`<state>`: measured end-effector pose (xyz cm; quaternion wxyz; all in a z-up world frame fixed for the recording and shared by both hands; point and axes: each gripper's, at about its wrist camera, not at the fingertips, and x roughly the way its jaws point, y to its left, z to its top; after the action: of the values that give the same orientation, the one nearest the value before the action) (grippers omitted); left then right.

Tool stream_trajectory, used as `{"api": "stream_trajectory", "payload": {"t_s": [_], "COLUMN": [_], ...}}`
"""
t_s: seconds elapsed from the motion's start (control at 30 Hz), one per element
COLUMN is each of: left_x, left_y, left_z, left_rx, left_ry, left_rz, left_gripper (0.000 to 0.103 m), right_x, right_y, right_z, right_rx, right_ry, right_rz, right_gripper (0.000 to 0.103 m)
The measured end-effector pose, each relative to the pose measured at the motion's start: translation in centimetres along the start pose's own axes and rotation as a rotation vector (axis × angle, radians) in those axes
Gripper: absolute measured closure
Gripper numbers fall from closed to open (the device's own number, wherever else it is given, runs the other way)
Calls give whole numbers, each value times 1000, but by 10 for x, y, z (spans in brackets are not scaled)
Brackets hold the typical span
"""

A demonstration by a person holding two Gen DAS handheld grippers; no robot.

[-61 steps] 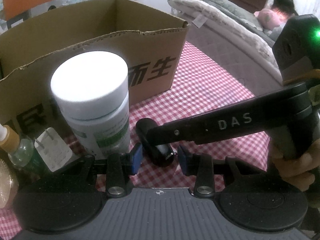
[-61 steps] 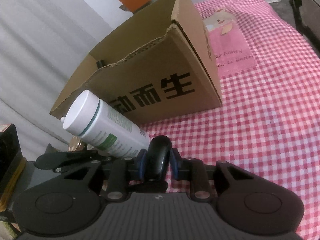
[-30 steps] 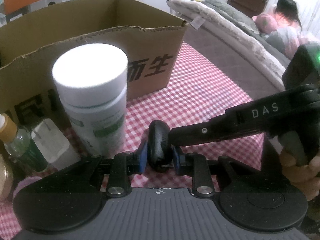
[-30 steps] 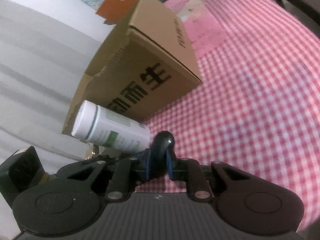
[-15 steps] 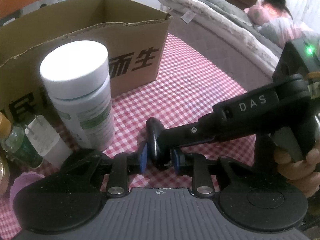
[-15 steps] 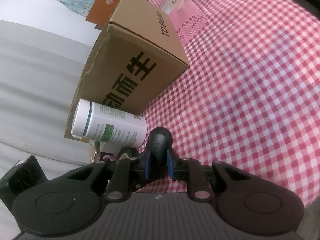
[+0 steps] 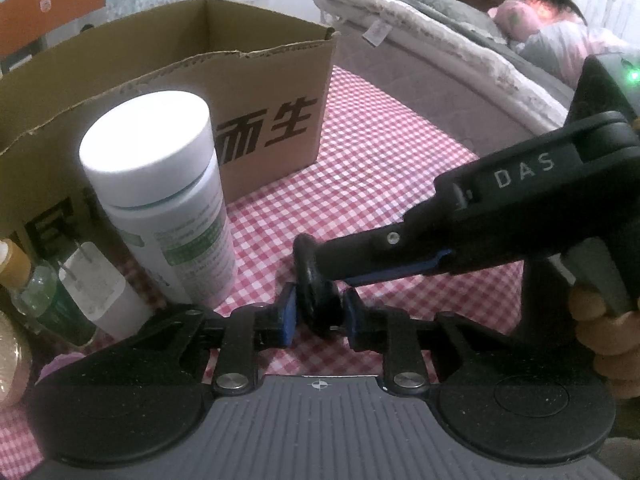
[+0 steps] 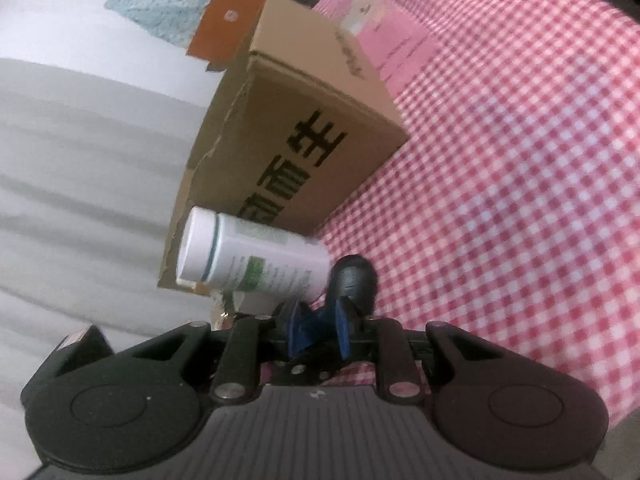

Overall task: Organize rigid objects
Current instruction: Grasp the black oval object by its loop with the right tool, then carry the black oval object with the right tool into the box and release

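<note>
Room: bed (image 7: 440,60) along the far side, a person (image 7: 552,16) lying on it. Surface (image 7: 380,168) has a red-white checked cloth. Open box (image 7: 160,92) stands at the back of the surface; its inside is not visible. White bottle (image 7: 168,200) stands upright in front of the box and hides part of its print. White plug (image 7: 96,292) and a small green bottle (image 7: 36,292) sit left of it, cut off at the edge. Black piece (image 7: 316,304) sits just right of the white bottle, pinched by both tools. Left tongs (image 7: 320,314) have just closed further on it. Right tongs (image 8: 319,320) are clamped on it too. It is mostly covered, type unclear.
</note>
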<state>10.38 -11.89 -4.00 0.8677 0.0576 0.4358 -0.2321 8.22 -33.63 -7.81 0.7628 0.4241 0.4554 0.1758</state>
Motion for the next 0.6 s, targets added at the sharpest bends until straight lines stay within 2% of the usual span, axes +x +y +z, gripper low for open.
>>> {"api": "stream_trajectory", "payload": {"t_s": [0.13, 0.23, 0.6], "left_x": [0, -2, -27], "left_y": [-1, -2, -4], "left_z": [-1, -1, -2], "left_rx": [-2, -5, 12], "left_ry": [-14, -23, -111], "left_rz": [-8, -21, -48], "left_gripper": [85, 88, 89], "right_x": [-5, -3, -3], "right_y": [-5, -7, 26], "right_z": [-2, -4, -21], "right_rx": [-10, 15, -50], "right_ry": [-13, -9, -64], "right_rz": [-94, -71, -86], "right_gripper": [81, 74, 73]}}
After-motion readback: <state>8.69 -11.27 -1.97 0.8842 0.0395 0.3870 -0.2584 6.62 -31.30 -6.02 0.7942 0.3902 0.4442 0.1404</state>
